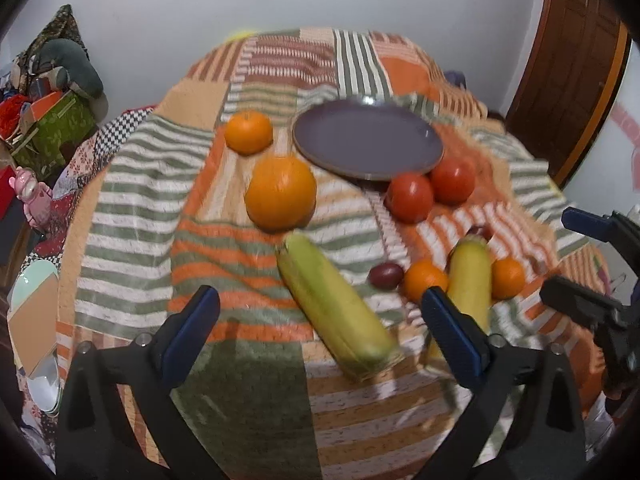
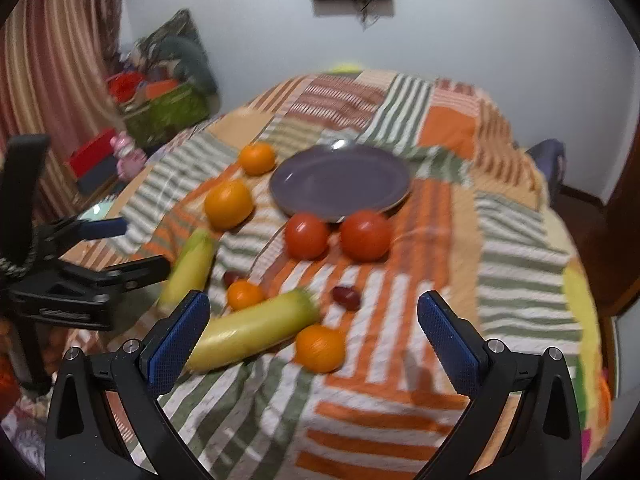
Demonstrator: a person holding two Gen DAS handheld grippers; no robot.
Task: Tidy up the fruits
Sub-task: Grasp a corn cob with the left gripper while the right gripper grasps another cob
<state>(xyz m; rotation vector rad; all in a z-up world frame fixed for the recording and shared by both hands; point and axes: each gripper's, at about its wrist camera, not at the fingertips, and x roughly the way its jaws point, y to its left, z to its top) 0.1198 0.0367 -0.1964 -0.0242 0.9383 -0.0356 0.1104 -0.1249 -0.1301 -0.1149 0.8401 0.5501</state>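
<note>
A purple plate (image 1: 368, 138) (image 2: 340, 180) lies on the striped patchwork cloth (image 1: 132, 216). Around it are a large orange (image 1: 280, 192), a small orange (image 1: 248, 132) and two tomatoes (image 1: 410, 196) (image 1: 452, 180). Nearer lie two ears of corn (image 1: 336, 308) (image 1: 470, 276), two small oranges (image 1: 425, 280) (image 1: 507, 278) and a dark plum (image 1: 385, 275). My left gripper (image 1: 320, 294) (image 2: 144, 245) is open, hovering over the nearer corn without touching it. My right gripper (image 2: 314, 298) (image 1: 560, 250) is open above the other corn (image 2: 252, 328) and a small orange (image 2: 320, 347).
Left of the table stand a green box (image 1: 56, 132), a pink toy (image 1: 34, 196) and red boxes (image 2: 90, 156). A pale bowl (image 1: 32, 280) sits at the table's left edge. A wooden door (image 1: 568, 80) is at the right and a dark chair (image 2: 548, 160) behind.
</note>
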